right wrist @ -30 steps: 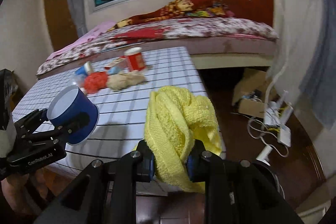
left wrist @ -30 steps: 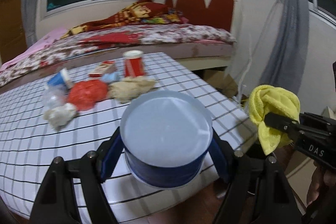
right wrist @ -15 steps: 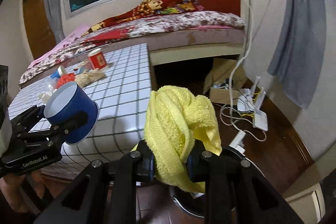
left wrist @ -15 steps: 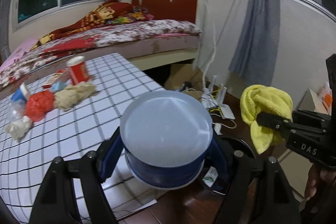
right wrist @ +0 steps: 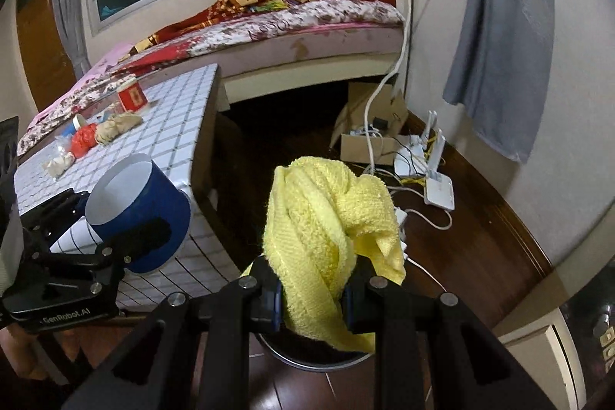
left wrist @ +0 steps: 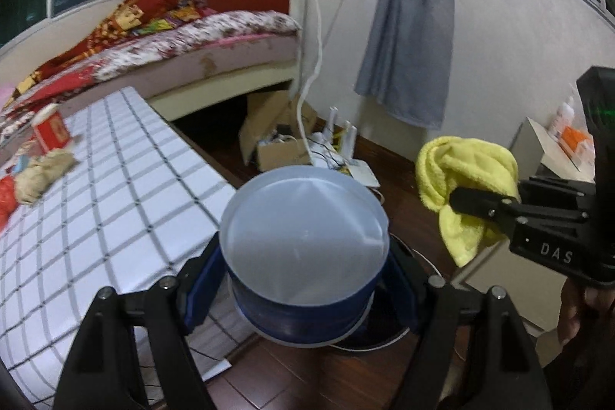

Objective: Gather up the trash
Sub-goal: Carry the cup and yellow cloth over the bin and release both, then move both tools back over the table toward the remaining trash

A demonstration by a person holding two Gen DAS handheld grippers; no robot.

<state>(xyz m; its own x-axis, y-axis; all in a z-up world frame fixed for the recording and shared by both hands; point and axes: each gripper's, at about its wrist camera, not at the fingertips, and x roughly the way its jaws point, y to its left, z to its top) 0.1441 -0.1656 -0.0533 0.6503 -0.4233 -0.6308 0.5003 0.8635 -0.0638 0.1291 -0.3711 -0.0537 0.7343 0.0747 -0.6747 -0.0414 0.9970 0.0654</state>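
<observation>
I am gripping the blue cup [left wrist: 303,256] tight in my left claw [left wrist: 305,279], just past the checked table's [left wrist: 115,187] corner. My right claw [right wrist: 313,289] is pinching the yellow cloth [right wrist: 330,218] (bunched, drooping) above a round bin rim [right wrist: 307,364]. Remaining trash [right wrist: 92,137] is lying far forward-left.

The round bin [right wrist: 319,360] (dark, on the floor) is mostly hidden behind the yellow cloth [right wrist: 330,218].
</observation>
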